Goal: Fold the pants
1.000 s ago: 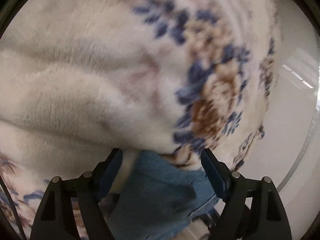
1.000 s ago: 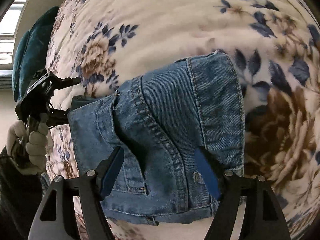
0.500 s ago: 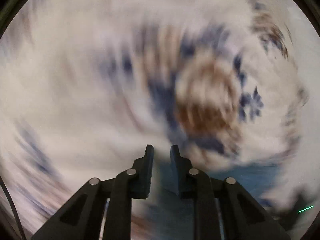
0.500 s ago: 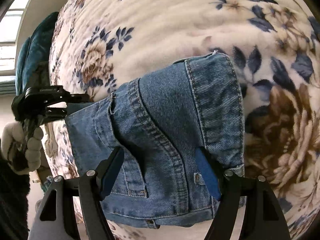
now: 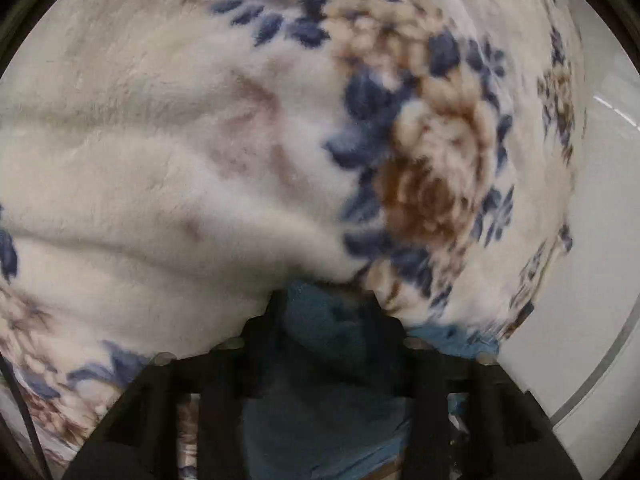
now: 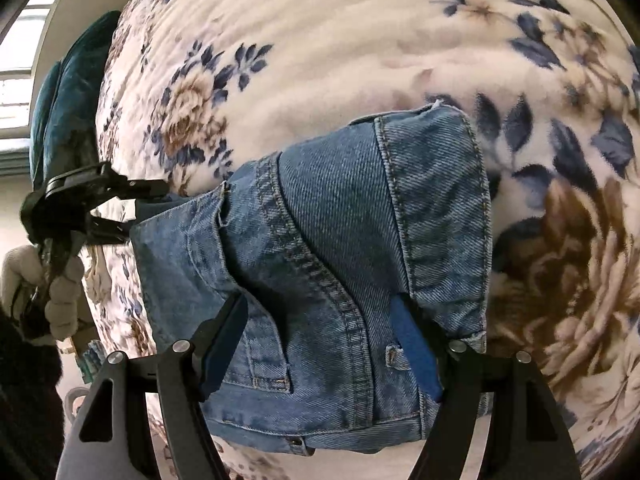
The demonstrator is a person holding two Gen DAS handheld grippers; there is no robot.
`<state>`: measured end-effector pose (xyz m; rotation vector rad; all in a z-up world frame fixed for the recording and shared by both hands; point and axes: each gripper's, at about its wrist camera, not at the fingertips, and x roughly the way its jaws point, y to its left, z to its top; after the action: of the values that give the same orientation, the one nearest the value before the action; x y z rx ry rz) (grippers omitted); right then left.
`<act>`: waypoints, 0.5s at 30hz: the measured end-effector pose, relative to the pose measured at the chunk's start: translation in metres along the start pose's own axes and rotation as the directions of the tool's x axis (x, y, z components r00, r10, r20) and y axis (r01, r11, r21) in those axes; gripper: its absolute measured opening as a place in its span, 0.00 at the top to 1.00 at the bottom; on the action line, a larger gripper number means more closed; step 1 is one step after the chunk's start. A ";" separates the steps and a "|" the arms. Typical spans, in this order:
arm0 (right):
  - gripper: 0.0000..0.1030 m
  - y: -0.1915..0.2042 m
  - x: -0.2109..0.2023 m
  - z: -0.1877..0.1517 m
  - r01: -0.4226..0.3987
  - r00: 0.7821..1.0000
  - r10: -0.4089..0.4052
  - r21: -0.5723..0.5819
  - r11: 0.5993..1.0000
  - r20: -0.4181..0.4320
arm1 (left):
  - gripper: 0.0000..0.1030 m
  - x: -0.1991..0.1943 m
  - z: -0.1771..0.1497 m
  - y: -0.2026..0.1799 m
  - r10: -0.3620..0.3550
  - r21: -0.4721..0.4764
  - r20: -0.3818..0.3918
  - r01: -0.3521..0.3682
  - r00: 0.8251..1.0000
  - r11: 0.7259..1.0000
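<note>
Two hand-held grippers | pants [image 6: 320, 248] folded at bed [image 6: 340, 40] edge | left hand-held gripper [image 5: 324, 308] just reopening, denim between jaws | right hand-held gripper [image 6: 320, 344] spread wide over waistband, nearer.

Soft daylight, left wrist view motion-blurred, fisheye bending at edges

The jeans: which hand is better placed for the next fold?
Left, probably. The left gripper is at the edge of the jeans with denim filling its jaws, though they have just been opening. The right gripper stands open over the middle, gripping nothing.
</note>
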<state>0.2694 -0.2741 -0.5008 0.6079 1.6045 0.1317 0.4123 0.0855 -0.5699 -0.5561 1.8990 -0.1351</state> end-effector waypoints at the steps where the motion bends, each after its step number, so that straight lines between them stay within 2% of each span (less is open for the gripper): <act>1: 0.25 0.000 0.001 0.000 0.002 1.000 -0.002 -0.005 1.000 -0.002 | 0.80 -0.002 0.000 -0.006 0.047 0.038 0.036 -0.048 0.998 0.998; 2: 0.25 0.001 0.000 0.000 0.005 1.000 -0.005 -0.010 1.000 -0.001 | 0.86 -0.010 0.003 -0.014 0.119 0.104 0.089 -0.128 0.989 0.986; 3: 0.26 0.003 -0.001 0.000 0.011 1.000 -0.011 -0.016 1.000 -0.001 | 0.88 -0.021 0.001 -0.031 0.234 0.206 0.207 -0.276 0.950 0.939; 4: 0.26 0.005 -0.001 0.000 0.023 1.000 -0.023 -0.027 0.999 -0.005 | 0.89 -0.035 -0.005 -0.049 0.374 0.260 0.387 -0.489 0.843 0.833; 5: 0.26 0.009 -0.002 -0.001 0.042 0.999 -0.043 -0.051 0.998 -0.011 | 0.88 -0.044 -0.012 -0.061 0.419 0.279 0.502 -0.600 0.757 0.750; 6: 0.26 0.014 -0.002 -0.002 0.065 0.998 -0.067 -0.083 0.994 -0.014 | 0.86 -0.054 -0.023 -0.073 0.430 0.294 0.602 -0.688 0.672 0.663; 7: 0.26 0.019 -0.003 -0.003 0.091 0.996 -0.092 -0.117 0.989 -0.006 | 0.80 -0.062 -0.029 -0.074 0.438 0.275 0.631 -0.712 0.641 0.647; 8: 0.26 0.025 -0.006 -0.004 0.113 0.994 -0.112 -0.159 0.981 0.016 | 0.74 -0.070 -0.035 -0.071 0.428 0.251 0.645 -0.704 0.633 0.664; 10: 0.23 0.041 -0.010 -0.003 0.127 0.992 -0.121 -0.253 0.959 0.042 | 0.47 -0.084 -0.051 -0.054 0.382 0.196 0.651 -0.632 0.656 0.750; 12: 0.19 0.064 -0.006 0.007 0.104 0.993 -0.115 -0.316 0.943 -0.017 | 0.30 -0.082 -0.076 -0.031 0.379 0.104 0.647 -0.569 0.661 0.815; 13: 0.18 0.073 -0.005 0.012 0.105 0.992 -0.120 -0.336 0.936 -0.024 | 0.29 -0.085 -0.080 -0.012 0.381 0.061 0.638 -0.538 0.669 0.841; 14: 0.18 0.089 -0.004 0.020 0.123 0.990 -0.142 -0.366 0.922 -0.026 | 0.29 -0.077 -0.089 -0.001 0.391 0.029 0.623 -0.519 0.678 0.854; 15: 0.18 0.103 -0.001 0.028 0.150 0.984 -0.175 -0.387 0.910 -0.030 | 0.29 -0.061 -0.098 0.012 0.430 -0.019 0.588 -0.520 0.685 0.854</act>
<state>0.3268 -0.1944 -0.4594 0.1655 1.6263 0.3359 0.3380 0.1064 -0.4836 0.0371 1.3548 0.2179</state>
